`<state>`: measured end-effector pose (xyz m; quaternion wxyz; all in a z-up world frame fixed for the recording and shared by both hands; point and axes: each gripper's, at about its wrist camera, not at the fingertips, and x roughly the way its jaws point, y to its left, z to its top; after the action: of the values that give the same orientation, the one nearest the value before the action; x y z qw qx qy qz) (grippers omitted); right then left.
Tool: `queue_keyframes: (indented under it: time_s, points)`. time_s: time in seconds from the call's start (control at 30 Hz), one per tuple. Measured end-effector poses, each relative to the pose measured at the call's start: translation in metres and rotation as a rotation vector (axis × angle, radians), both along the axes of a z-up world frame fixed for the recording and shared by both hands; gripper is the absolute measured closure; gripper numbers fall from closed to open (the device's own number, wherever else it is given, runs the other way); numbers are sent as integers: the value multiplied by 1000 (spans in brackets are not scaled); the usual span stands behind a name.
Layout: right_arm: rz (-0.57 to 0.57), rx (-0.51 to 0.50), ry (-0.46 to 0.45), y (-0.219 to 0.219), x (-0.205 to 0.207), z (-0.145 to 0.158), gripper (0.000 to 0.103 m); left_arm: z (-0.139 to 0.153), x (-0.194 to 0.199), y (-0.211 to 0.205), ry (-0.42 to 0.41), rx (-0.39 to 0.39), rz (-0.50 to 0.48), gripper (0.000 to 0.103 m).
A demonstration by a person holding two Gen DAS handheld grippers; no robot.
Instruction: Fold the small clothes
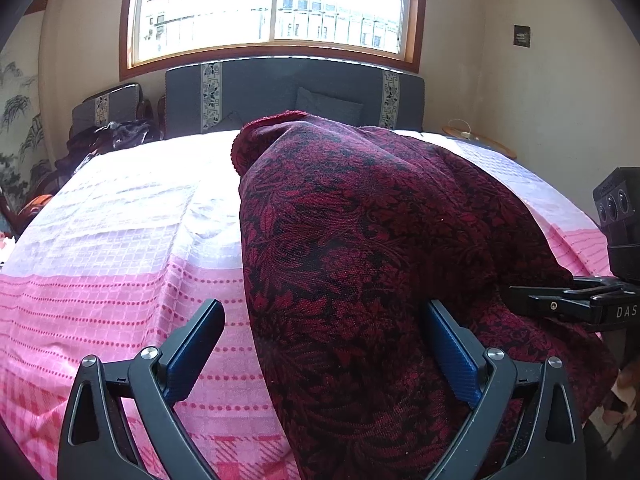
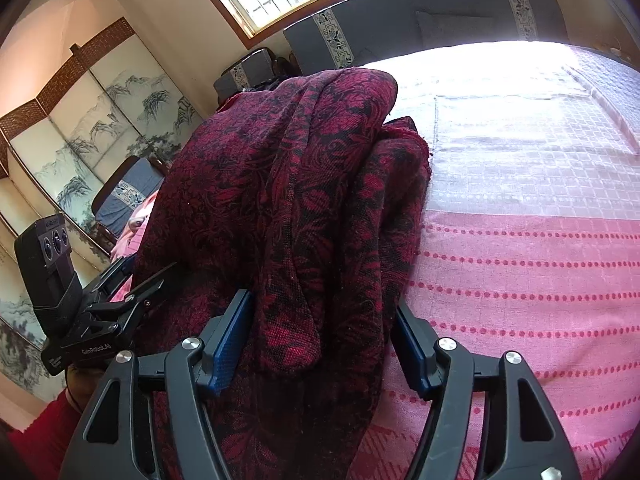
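A dark red garment (image 1: pixel 360 240) with a black leaf pattern lies bunched in thick folds on the pink checked bedspread (image 1: pixel 120 300). In the left wrist view my left gripper (image 1: pixel 326 344) stands wide open. The garment's left edge runs between its fingers and its right finger (image 1: pixel 452 352) rests against the cloth. In the right wrist view the garment (image 2: pixel 280 180) is heaped high. A hanging fold fills the gap of my right gripper (image 2: pixel 322 336), whose pads flank the fold without squeezing it. The left gripper (image 2: pixel 144 280) sits just to the left, at the cloth's edge.
Behind the bed stand a grey padded headboard (image 1: pixel 292 92) and a bright window (image 1: pixel 272 4). A chair with dark clothes (image 1: pixel 112 128) stands at the back left, a painted folding screen (image 2: pixel 100 128) along the wall. A red sleeve (image 2: pixel 36 436) shows low left.
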<state>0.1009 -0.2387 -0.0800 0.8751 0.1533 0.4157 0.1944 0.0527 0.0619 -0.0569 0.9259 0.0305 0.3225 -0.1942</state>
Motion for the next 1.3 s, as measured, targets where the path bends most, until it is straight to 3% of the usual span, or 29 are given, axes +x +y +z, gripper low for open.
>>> queue_keyframes:
  time_s: [0.2,0.37,0.63,0.87,1.1,1.3]
  points:
    - [-61,-39,-32,1,-27,1,29,5,-13,-1,-60,41,58,3]
    - [-84,-131,-171,11,-61,25,29,18,-32,-3,-131,79,137,3]
    - [-114,-146,-330,17,-97,64,20,63,-68,-2,-288,100,323,0]
    - [-117,-123,-370,12,-110,83,17,105,-110,-4,-460,77,352,0]
    - [-123,-103,-391,8,-115,92,14,136,-120,-5,-442,-23,297,0]
    - [-121,-105,-417,8,-122,99,10,146,-123,-12,-433,-31,279,0]
